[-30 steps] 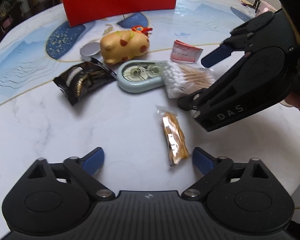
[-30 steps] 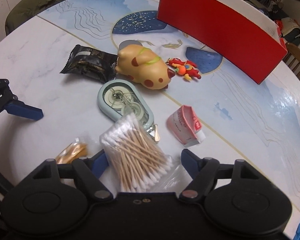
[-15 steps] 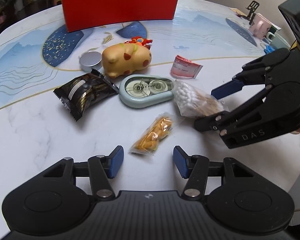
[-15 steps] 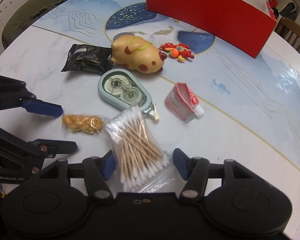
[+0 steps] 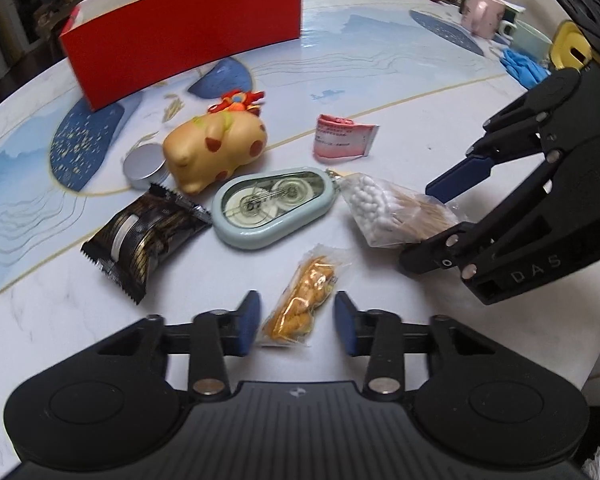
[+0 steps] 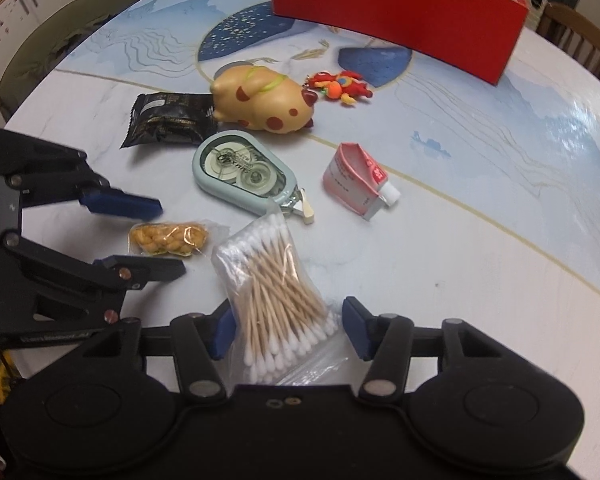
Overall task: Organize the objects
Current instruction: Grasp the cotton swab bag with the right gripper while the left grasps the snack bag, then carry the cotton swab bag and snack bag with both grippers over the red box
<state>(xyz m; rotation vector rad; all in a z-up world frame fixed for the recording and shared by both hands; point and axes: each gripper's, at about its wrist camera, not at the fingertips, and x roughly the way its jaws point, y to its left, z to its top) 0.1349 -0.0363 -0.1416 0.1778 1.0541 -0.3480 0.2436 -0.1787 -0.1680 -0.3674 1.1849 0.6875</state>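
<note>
My left gripper (image 5: 296,322) is open with its pads either side of a small clear packet of yellow snacks (image 5: 300,308) lying on the table; the packet also shows in the right wrist view (image 6: 168,238). My right gripper (image 6: 288,330) is open around a clear bag of cotton swabs (image 6: 276,300), which also shows in the left wrist view (image 5: 392,212). A red open box (image 5: 180,36) stands at the far side of the table.
On the marble table (image 5: 60,320) lie a yellow spotted pig toy (image 5: 216,152), a pale blue tape dispenser (image 5: 272,208), a black snack packet (image 5: 144,236), a silver tin (image 5: 144,166), a pink tube (image 5: 344,140) and a red toy figure (image 6: 340,86). A pink mug (image 5: 482,18) stands far right.
My left gripper has moved in around the snack packet and its jaws have narrowed. My right gripper has closed in on the cotton swab bag. The packet has turned since one second ago.
</note>
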